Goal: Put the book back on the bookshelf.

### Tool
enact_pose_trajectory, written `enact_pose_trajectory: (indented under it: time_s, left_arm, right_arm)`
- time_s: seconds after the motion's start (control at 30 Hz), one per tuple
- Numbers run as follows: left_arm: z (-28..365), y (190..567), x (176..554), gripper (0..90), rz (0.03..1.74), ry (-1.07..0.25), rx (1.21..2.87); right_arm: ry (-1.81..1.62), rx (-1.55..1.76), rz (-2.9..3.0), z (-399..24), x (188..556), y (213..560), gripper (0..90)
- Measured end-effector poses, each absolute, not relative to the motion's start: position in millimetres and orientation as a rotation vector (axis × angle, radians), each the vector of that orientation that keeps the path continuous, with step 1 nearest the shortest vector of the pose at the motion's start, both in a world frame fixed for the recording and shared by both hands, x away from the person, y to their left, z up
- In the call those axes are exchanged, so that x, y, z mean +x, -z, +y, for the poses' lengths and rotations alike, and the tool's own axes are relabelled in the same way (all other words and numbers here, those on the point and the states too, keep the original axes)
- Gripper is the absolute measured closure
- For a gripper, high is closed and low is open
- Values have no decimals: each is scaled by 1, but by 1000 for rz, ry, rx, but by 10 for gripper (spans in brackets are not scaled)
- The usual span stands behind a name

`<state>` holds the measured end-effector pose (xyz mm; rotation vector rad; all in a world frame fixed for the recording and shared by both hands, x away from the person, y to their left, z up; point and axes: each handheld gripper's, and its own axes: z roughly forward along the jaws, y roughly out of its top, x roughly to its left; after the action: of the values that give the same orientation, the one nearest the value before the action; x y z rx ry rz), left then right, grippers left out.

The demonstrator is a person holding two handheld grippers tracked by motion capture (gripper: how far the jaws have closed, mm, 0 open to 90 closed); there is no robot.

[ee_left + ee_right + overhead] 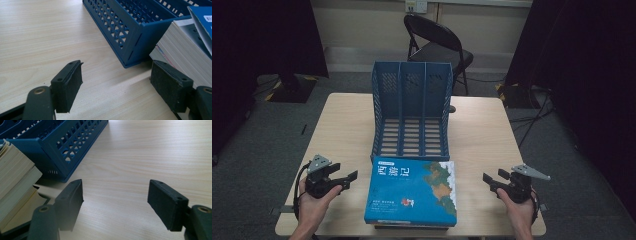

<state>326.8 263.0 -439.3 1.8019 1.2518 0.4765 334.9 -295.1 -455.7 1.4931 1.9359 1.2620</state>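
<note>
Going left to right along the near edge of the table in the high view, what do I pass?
left gripper → stack of books → right gripper

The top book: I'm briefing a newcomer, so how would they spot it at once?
On the table, before the blue file rack, lies a stack of books between both grippers. The top book alone shows its cover: blue, with a map.

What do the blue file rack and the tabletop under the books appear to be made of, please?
File rack: likely moulded plastic, matt blue, judging by its uniform colour and lattice-cut walls. Tabletop: looks like light wood-grain laminate or veneer, with fine streaks and a faint sheen; which one is unclear.
</note>
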Motion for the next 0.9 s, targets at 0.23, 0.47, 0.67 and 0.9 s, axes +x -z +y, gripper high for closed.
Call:
enact_pose_trajectory:
  time_s: [0.23,0.47,0.67,0.9]
  left_arm:
    - [262,442,327,255,1251,-463,1814]
    - [262,440,322,263,1251,-484,1821]
    - [264,439,319,267,1245,-495,1824]
    - [264,436,318,280,1248,-491,1815]
  right_arm:
    - [-1249,1505,1957,-295,339,458,250]
    - [-1244,1461,1998,-285,337,455,324]
    - [-1266,1457,2024,-279,336,454,331]
    - [-1308,1432,2033,-279,337,451,369]
